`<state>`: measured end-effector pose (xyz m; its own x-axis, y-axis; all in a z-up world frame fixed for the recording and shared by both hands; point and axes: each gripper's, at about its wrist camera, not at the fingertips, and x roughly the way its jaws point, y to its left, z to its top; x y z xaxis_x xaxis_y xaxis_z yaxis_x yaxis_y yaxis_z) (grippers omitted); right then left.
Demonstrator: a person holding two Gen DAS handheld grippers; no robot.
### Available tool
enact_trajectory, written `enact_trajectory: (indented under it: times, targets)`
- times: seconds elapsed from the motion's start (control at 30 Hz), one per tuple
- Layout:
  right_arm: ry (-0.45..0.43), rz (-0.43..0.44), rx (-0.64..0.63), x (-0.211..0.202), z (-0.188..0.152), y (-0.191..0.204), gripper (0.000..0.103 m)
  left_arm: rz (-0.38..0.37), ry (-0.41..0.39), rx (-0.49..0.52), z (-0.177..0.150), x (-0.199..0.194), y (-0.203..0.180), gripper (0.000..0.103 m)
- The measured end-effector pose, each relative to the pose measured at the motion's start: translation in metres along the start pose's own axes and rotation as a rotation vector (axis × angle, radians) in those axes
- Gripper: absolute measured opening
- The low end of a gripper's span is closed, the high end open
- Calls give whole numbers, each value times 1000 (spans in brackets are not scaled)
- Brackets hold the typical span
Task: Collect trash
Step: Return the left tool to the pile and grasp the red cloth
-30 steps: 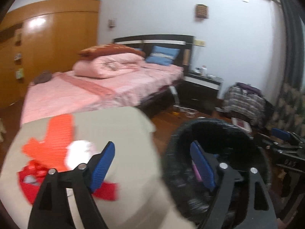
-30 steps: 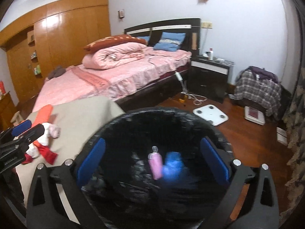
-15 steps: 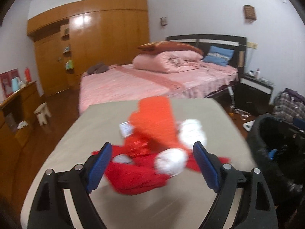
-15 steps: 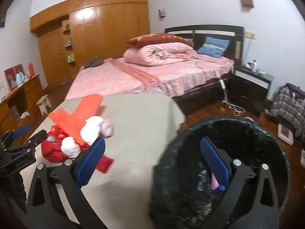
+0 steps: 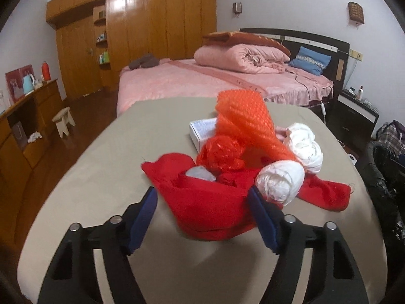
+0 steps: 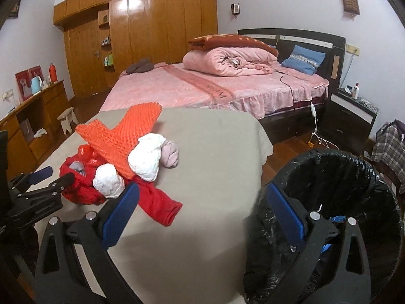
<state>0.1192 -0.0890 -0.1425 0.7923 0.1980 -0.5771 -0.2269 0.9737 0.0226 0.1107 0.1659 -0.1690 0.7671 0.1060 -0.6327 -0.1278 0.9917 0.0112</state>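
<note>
Looking down my left claw [image 5: 202, 217], I have the trash heap dead ahead: the red cloth [image 5: 202, 202] lies just past the tips, partly between the pads, untouched. Its jaws have just been narrowing yet stand apart, gripping nothing. The cloth's long axis runs crosswise to the claw, toward the right. My right claw [image 6: 200, 215] is wide and empty, with the heap [image 6: 121, 162] off to its left on the desk [image 6: 215, 152] and the bin [image 6: 354, 202] at its right. I judge the left nearer.
</note>
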Motion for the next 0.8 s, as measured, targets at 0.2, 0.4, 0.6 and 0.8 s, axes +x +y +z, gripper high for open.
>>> enact_trajectory:
  times: [0.2,0.4,0.6,0.8]
  targets:
    - [15,2,-13,5,-4,5,97,-29,35,-9,-3,9,-4,42]
    - [17,14,-28,8,-5,12,97,-33,9,-47,-1,3,6,15]
    - [9,39,-36,8,-2,21,97,-42,-25,-63,3,-10,14,9]
    - [-6,81,-27,12,6,35,97,-34,-64,-87,8,-25,26,8]
